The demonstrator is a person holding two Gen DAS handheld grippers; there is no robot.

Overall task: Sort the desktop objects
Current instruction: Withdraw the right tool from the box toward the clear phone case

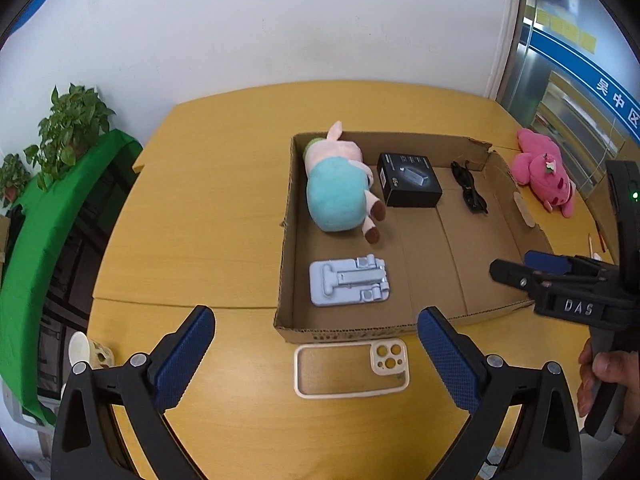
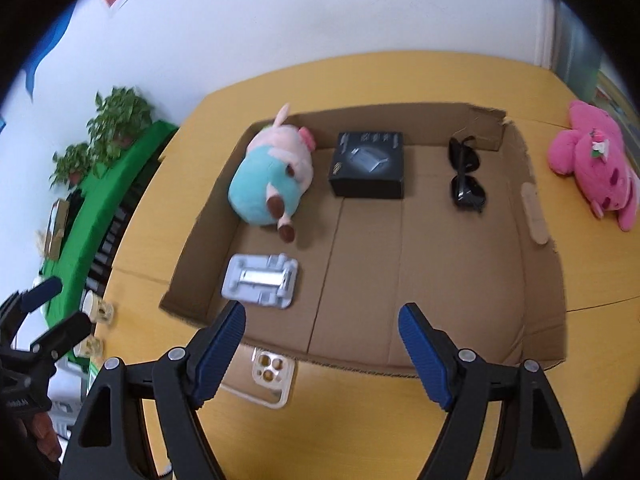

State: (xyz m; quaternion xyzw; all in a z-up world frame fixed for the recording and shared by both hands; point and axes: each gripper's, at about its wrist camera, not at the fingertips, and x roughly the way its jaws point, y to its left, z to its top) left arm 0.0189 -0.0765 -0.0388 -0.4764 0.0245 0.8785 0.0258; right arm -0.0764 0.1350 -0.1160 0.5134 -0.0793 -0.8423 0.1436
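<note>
Both tools hang over the near edge of the cardboard tray [image 1: 286, 216], and neither grips anything: the left gripper [image 1: 316, 354] has its jaws spread wide and empty, and the right gripper [image 2: 322, 344] is parted and empty too. Just outside the tray's near wall, right below the left jaws, lies the phone case [image 1: 352, 368], flat on the wooden table [image 1: 192, 208]; it looks like the next pick. Inside the tray sit the pale blue phone stand [image 1: 348, 282] near that wall, the plush pig [image 1: 340, 188], the black box [image 1: 408, 180] and the sunglasses [image 1: 468, 192] along the far side, seemingly sorted. Beyond the tray's right wall waits the pink plush [image 1: 546, 172], unsorted.
</note>
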